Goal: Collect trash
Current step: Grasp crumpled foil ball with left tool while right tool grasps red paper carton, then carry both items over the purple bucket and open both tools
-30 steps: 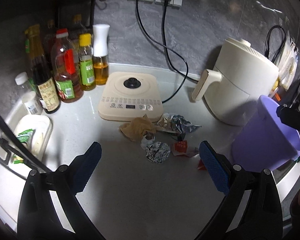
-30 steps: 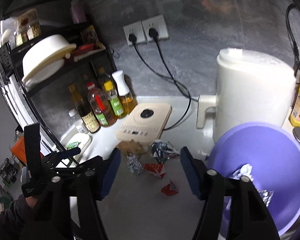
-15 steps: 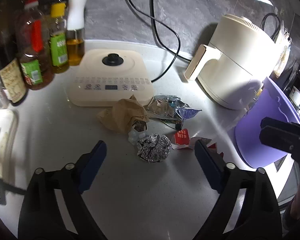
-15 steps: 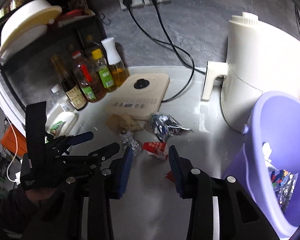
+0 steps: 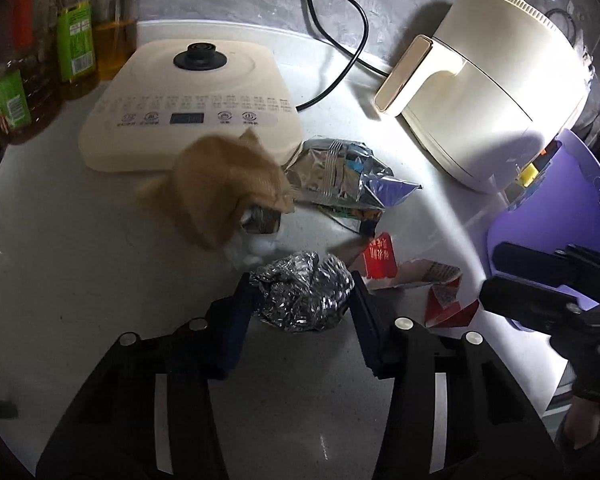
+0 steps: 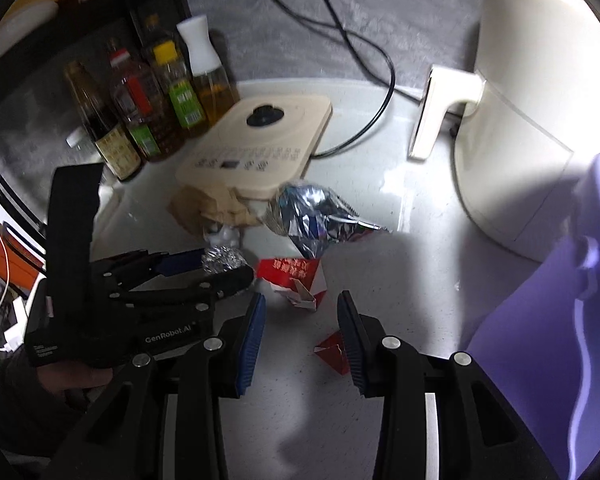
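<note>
A crumpled foil ball (image 5: 304, 292) lies on the white counter between the blue pads of my left gripper (image 5: 302, 294). Its jaws are closing and both pads touch the ball's sides. From the right wrist view the left gripper (image 6: 219, 268) reaches in from the left with the foil ball (image 6: 221, 260) at its tips. My right gripper (image 6: 300, 304) hangs open just before a torn red-and-white carton (image 6: 295, 280), with nothing between its pads. A small red scrap (image 6: 332, 354) lies by its right finger. The purple bin (image 6: 560, 320) stands at the right.
A brown paper bag (image 5: 219, 188) and a silver snack bag (image 5: 340, 176) lie just beyond the foil ball. Behind them sit a cream induction cooker (image 5: 191, 100), a white air fryer (image 5: 492, 92), sauce bottles (image 5: 75, 40) and a black cable (image 5: 340, 68).
Both grippers have dropped toward the trash pile. The left jaws have narrowed from wide open until they hug the foil ball. The right jaws narrowed early and then held.
</note>
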{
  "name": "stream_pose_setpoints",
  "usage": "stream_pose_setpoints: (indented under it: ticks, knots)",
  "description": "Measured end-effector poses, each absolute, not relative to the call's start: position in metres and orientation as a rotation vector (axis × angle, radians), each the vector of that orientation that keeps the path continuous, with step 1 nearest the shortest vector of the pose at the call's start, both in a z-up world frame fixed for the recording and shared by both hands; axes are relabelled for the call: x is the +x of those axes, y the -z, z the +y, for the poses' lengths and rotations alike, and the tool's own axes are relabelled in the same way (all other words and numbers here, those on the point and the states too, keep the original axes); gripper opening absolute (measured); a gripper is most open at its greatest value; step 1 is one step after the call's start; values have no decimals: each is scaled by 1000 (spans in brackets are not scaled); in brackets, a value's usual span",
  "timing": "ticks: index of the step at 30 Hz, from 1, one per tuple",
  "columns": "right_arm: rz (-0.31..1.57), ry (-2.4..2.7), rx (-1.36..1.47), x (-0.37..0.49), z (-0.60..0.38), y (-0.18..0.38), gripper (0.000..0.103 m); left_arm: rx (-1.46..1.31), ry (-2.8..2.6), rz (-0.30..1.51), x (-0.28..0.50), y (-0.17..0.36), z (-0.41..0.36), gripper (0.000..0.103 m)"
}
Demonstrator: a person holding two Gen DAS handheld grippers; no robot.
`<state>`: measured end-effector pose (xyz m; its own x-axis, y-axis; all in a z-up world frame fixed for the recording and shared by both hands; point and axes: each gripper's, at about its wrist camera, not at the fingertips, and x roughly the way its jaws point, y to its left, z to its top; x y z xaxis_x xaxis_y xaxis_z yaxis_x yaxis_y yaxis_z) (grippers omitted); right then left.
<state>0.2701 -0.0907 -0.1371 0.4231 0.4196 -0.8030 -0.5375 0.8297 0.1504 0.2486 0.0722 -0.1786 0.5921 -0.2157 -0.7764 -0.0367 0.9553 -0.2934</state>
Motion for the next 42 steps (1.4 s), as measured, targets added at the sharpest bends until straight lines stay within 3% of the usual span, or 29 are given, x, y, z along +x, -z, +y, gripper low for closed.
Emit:
stream_pose_setpoints:
  ticks: [11,12,13,23,42]
  knots:
    - [995,-666,-266,284,-65,171,37,-339,-23,859,205,155,94,45]
    - [1002,-669,-281,284,-63,174,15,-344,-40,855,200,153,96,45]
    - [996,-676,-290,283,-61,173,12,-346,-52,852,197,151,98,45]
    - [866,-801,-201,257,-79,118,11,-336,-143,748,163,101,100,45]
    - [552,-784,-84,219,-175,3,10,-265,-160,601,133,24,25,45]
